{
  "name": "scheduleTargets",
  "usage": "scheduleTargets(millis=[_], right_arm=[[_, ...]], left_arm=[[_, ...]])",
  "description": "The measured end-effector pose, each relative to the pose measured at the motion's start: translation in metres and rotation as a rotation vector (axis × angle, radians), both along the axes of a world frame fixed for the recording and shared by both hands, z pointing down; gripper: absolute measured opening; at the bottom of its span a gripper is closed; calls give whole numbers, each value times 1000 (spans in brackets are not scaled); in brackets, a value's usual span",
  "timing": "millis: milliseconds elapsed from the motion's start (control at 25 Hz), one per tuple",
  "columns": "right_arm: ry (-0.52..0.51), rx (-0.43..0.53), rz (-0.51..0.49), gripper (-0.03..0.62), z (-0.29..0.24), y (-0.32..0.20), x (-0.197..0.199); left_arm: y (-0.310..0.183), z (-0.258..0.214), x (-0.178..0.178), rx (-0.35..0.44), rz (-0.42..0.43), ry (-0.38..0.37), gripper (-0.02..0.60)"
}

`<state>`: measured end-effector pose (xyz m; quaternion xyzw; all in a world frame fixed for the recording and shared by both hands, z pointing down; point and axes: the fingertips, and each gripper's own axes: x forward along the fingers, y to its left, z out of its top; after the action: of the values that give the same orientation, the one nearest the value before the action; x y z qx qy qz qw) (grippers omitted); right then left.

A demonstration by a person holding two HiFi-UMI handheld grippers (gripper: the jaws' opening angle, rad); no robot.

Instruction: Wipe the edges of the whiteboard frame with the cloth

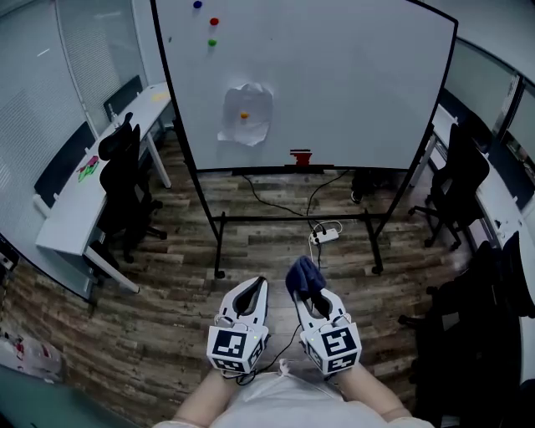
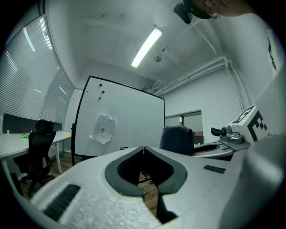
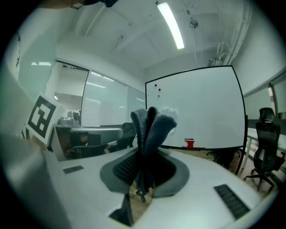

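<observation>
A large whiteboard (image 1: 334, 75) in a black frame (image 1: 178, 109) stands on a wheeled stand ahead of me; it also shows as the whiteboard (image 2: 129, 125) and whiteboard (image 3: 205, 112) in both gripper views. My right gripper (image 1: 303, 284) is shut on a folded dark blue cloth (image 1: 303, 274), which sticks up between the jaws as the cloth (image 3: 149, 129). My left gripper (image 1: 253, 287) is shut with nothing in it, its tips meeting (image 2: 143, 148). Both are held low near my body, well short of the board.
A paper sheet (image 1: 247, 113) and coloured magnets (image 1: 213, 22) are on the board; a red eraser (image 1: 300, 156) sits on its tray. A power strip (image 1: 324, 236) and cables lie on the wood floor. Desks and black chairs (image 1: 125, 180) stand at left, more chairs (image 1: 460, 180) at right.
</observation>
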<state>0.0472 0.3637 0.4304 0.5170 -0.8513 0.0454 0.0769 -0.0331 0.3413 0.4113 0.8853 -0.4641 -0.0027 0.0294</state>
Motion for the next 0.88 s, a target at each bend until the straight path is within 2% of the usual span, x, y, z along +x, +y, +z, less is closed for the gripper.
scheduleTargets(millis=[280, 560, 720, 880], right_arm=[[-6, -5, -9, 66, 2, -9, -22], [-20, -14, -16, 66, 8, -31, -66], [-33, -37, -53, 66, 12, -52, -97], [-28, -50, -102, 66, 19, -77, -123]], left_arm=[[-5, 4, -27, -5, -17, 3, 20], [-21, 8, -83, 4, -51, 2, 20], [-35, 17, -118, -23, -98, 1, 20], [-54, 27, -147, -52, -149, 35, 20]])
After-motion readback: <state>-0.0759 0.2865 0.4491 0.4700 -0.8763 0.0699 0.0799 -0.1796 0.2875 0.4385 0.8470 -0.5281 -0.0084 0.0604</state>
